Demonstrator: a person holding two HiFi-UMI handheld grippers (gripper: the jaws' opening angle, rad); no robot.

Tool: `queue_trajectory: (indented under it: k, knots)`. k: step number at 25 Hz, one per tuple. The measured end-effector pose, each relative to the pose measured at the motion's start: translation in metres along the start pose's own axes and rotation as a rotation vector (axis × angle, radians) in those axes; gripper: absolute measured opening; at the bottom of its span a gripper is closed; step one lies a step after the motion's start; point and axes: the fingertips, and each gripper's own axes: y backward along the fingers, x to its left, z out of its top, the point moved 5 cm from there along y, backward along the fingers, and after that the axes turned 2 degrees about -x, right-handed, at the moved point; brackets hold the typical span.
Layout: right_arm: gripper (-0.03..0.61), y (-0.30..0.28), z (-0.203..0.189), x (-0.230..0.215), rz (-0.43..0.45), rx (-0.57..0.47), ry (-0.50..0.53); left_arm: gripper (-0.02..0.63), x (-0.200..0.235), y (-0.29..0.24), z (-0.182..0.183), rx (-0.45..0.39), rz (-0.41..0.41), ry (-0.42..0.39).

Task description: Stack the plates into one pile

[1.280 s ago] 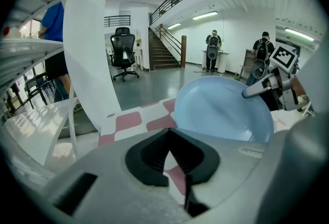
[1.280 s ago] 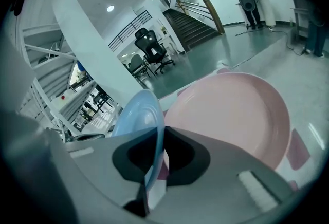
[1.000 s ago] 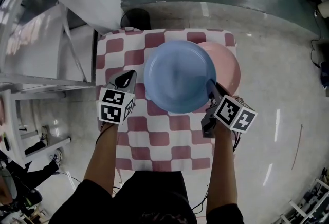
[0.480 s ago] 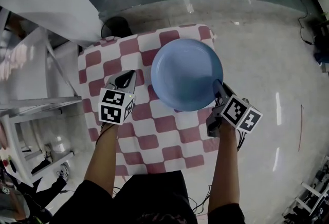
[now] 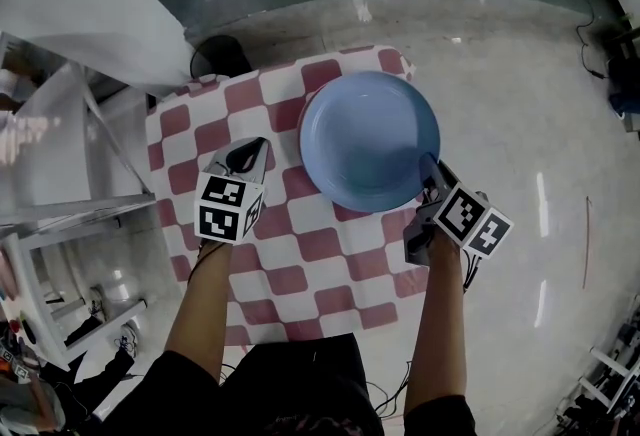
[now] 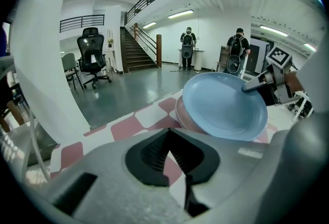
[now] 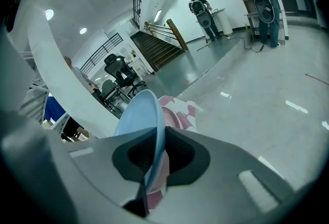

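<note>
The right gripper (image 5: 428, 169) pinched the near rim of the blue plate (image 5: 368, 139), the thin edge standing between its two ribbed black pads. The plate sat above the pink plate (image 6: 182, 115), which the head view hid almost wholly. In the left gripper view the blue one looked tipped, its held side higher. Whether its far edge already touched the pink rim could not be told from that angle. The left gripper (image 5: 247, 156) hung over the checked cloth (image 5: 300, 254) to the left of the plates, its jaws pressed together on nothing.

The step in hand appeared to be setting the blue plate down onto the pink one. To do it well, the held rim probably needed lowering until the plate lay level, with both rims lined up all round. The grip should likely let go only once the weight rested on the plate below (a one-sided pinch lets a shallow dish swing or slide). The free gripper could steady the far edge if the plates skated.

Both plates were round, shallow and smooth, with a gentle raised lip and a soft sheen, most likely plastic, so light and slippery against each other. The cloth was matt, in red and white squares, and draped over the table's edges. The gripper bodies were plain grey with dark grooved pads.
</note>
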Motion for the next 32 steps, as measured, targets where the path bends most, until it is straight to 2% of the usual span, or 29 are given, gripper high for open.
queue_trajectory:
  k: [10,15,20,22,24,30,32]
  knots:
    - [0.038,-0.016,-0.007,0.001,-0.035,0.016,-0.002,-0.002,0.012,0.001,-0.010,0.015,0.013,0.012]
    - [0.050,-0.023,-0.006,-0.001,-0.069,0.022,0.045,-0.002,0.014,-0.003,-0.014,0.026,0.014,0.019]
    - [0.056,-0.028,-0.011,-0.006,-0.126,0.074,0.144,-0.002,0.015,-0.006,-0.014,0.030,0.013,0.020]
    - [0.075,-0.031,-0.015,-0.006,-0.140,0.091,0.180,-0.002,0.016,-0.008,-0.014,0.032,0.013,0.020]
    - [0.122,-0.033,-0.018,-0.004,-0.143,0.094,0.197,-0.002,0.017,-0.009,-0.014,0.033,0.013,0.019]
    - [0.182,-0.037,-0.023,0.002,-0.122,0.072,0.238,-0.002,0.018,-0.009,-0.011,0.025,0.012,0.014]
    - [0.252,-0.036,-0.021,0.004,-0.128,0.054,0.267,-0.002,0.018,-0.008,-0.011,0.024,0.012,0.013]
